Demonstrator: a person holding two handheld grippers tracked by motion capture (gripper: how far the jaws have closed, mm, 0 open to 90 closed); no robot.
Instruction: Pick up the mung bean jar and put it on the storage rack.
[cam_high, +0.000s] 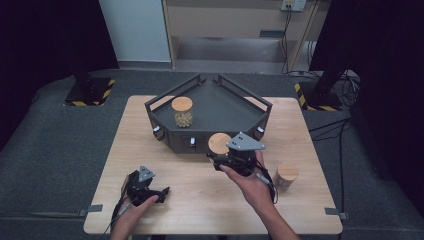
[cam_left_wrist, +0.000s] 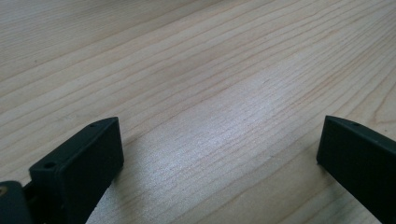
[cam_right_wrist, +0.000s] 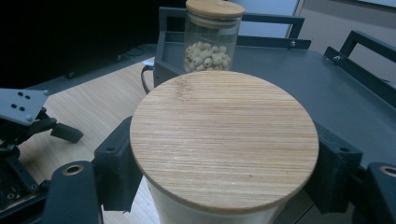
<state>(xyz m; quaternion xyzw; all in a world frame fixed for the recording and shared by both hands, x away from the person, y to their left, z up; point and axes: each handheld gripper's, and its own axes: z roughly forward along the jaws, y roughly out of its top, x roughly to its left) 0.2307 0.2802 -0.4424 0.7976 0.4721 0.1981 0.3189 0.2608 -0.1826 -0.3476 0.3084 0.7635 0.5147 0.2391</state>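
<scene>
The left gripper (cam_left_wrist: 219, 154) holds its black fingers (cam_left_wrist: 79, 172) wide apart over the bare wooden table (cam_left_wrist: 210, 70).

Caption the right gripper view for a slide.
Right gripper clamps a wooden-lidded jar before the dark tray, where a jar of beads stands.

Soft overhead light falls evenly on the pale worktop (cam_high: 200, 200), while the room's edges sink into near black. A dull sheen glares off the wood grain in the left gripper view, where the near jaws blur.
</scene>
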